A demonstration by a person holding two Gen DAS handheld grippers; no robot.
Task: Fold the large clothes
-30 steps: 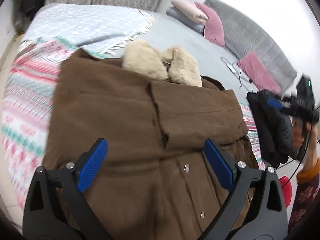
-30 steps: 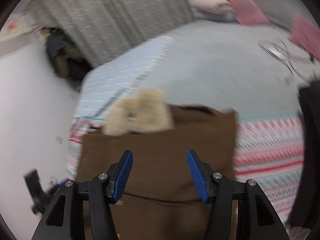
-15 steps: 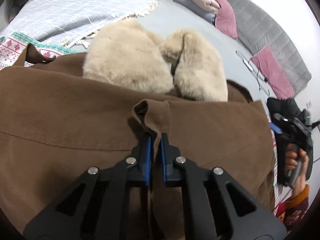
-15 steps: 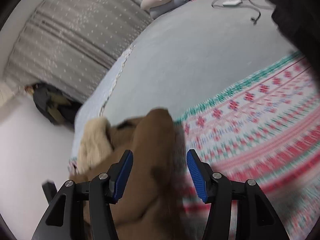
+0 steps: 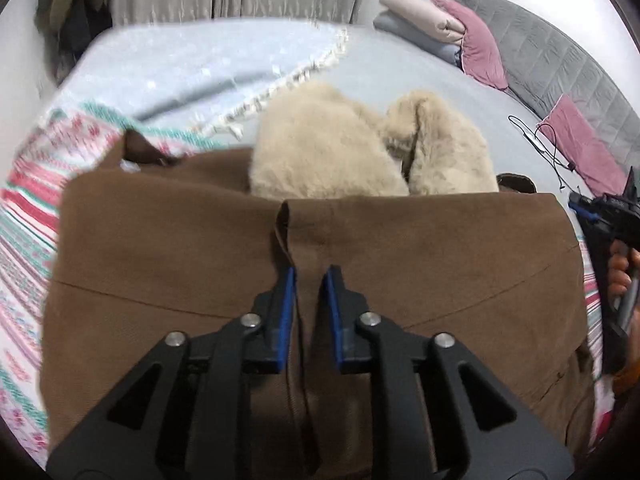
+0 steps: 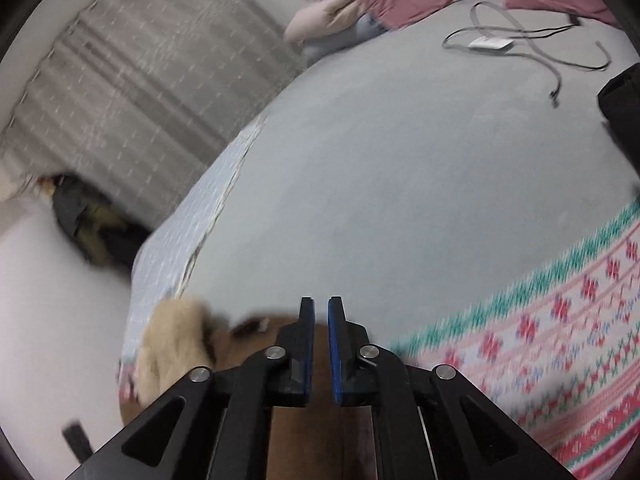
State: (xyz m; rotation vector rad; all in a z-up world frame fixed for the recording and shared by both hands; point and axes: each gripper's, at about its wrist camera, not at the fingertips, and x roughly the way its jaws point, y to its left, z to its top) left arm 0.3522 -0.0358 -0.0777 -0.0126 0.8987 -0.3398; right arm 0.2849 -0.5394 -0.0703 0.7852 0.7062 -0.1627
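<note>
A brown coat (image 5: 420, 264) with a beige fur collar (image 5: 360, 148) lies spread on the bed, partly folded. My left gripper (image 5: 309, 276) is nearly shut on a raised fold of the coat's front edge near the collar. My right gripper (image 6: 321, 308) is shut on the coat's edge (image 6: 316, 360); the brown cloth runs between its blue pads and under it. The fur collar also shows in the right wrist view (image 6: 176, 340), to the left of that gripper. The right gripper and the hand holding it show at the right edge of the left wrist view (image 5: 608, 216).
The bed carries a grey sheet (image 6: 400, 160), a pale blue fringed blanket (image 5: 192, 68) and a red-green patterned blanket (image 6: 560, 320). Pillows (image 5: 448, 28) lie at the head. A cable and charger (image 6: 492, 44) lie on the sheet. A black jacket (image 6: 624, 96) lies at right.
My left gripper closed on the coat's front fold, then eased apart slightly while pulling back. My right gripper swung to the coat's right edge and closed on it.
</note>
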